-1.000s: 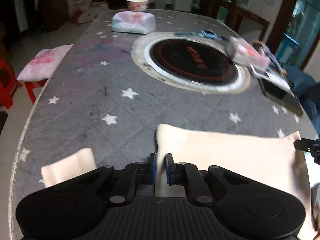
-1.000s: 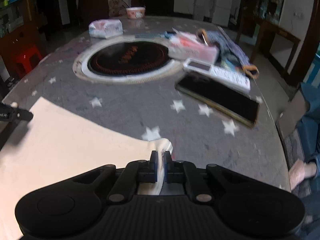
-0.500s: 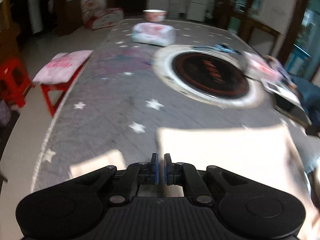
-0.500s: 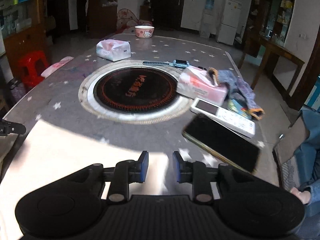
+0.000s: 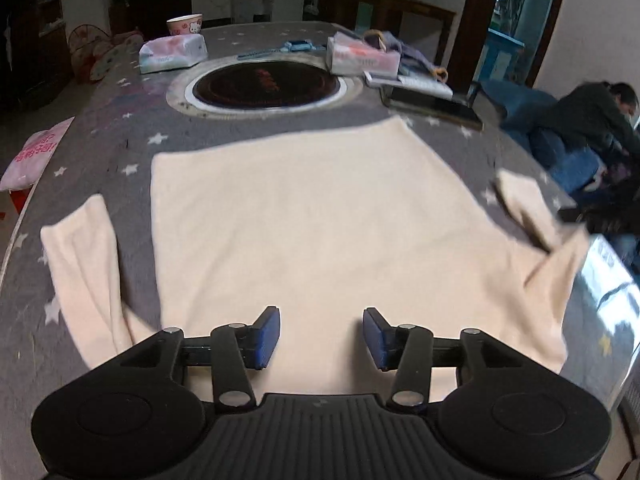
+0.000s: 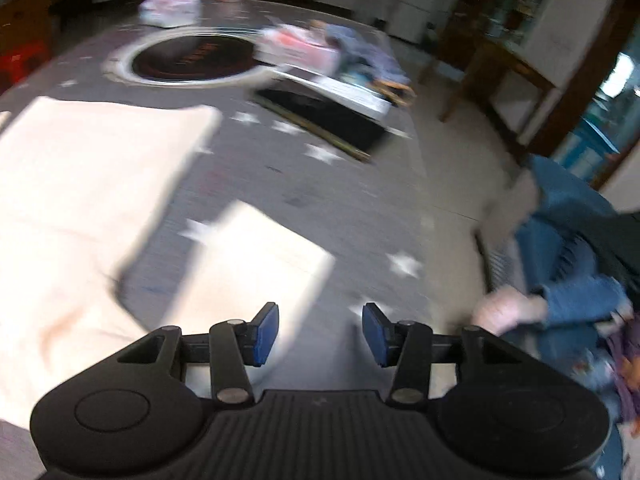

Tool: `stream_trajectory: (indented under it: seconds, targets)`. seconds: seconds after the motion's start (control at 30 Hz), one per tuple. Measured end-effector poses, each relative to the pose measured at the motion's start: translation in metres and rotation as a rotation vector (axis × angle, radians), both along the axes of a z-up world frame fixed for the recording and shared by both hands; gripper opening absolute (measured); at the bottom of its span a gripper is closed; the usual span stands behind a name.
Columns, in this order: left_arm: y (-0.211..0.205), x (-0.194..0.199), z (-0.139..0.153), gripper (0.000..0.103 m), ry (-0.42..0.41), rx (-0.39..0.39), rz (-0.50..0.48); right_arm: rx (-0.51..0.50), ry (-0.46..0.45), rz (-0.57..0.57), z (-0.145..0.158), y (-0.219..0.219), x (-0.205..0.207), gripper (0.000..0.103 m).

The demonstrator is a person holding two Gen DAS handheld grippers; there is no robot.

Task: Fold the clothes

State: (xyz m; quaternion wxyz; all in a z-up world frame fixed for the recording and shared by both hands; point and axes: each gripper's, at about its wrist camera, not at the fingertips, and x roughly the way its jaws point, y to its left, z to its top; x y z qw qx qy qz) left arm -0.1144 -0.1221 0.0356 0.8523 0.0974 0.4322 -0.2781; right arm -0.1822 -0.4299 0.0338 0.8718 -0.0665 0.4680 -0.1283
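A cream long-sleeved top [image 5: 312,216] lies spread flat on the grey star-patterned table [image 5: 120,128]. Its left sleeve [image 5: 84,264] trails down the left side, and the right sleeve [image 5: 528,212] is bent over near the table's right edge. My left gripper [image 5: 321,336] hovers open above the top's near part with nothing between its blue pads. In the right wrist view the top's body [image 6: 80,184] fills the left and its right sleeve [image 6: 256,260] lies just ahead of my right gripper [image 6: 320,332], which is open and empty. That view is motion-blurred.
A round black cooktop [image 5: 264,84] is set into the table's middle. Beyond it sit a tissue pack [image 5: 172,54], a bowl [image 5: 184,24], a box [image 5: 362,58], a remote and a dark tablet [image 5: 432,102]. A person [image 5: 588,120] sits at the right. A pink cushion [image 5: 36,148] rests on a stool left.
Both grippers opened and let go of the top's far corners, then pulled back and up. The top now lies spread flat, with both sleeves in sight.
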Motion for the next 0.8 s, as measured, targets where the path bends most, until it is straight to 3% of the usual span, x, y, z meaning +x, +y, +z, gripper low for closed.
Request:
stream_trajectory:
  seconds: [0.13,0.33,0.43,0.47,0.5,0.7,0.8]
  targets:
    - [0.005,-0.009,-0.003,0.056,-0.015,0.010,0.010,0.089,-0.062,-0.063,0.006,-0.027,-0.015,0.047]
    - [0.008,-0.014,-0.002,0.057,-0.013,0.018,0.043,0.223,-0.101,-0.051,-0.004,-0.031,0.011,0.040]
    - [0.011,-0.016,-0.003,0.059,-0.021,0.031,0.056,0.244,-0.103,-0.047,-0.015,-0.026,0.026,0.025]
    - [0.012,-0.017,-0.003,0.060,-0.023,0.032,0.057,0.246,-0.108,-0.039,-0.014,-0.024,0.027,0.011]
    - [0.013,-0.017,-0.003,0.060,-0.024,0.033,0.058,0.245,-0.114,-0.031,-0.013,-0.022,0.028,0.004]
    - [0.020,-0.020,-0.004,0.062,-0.027,0.030,0.057,0.031,-0.211,-0.061,0.023,-0.020,-0.007,0.004]
    - [0.027,-0.024,-0.004,0.062,-0.024,0.017,0.058,-0.010,-0.168,-0.102,0.021,-0.029,-0.026,0.004]
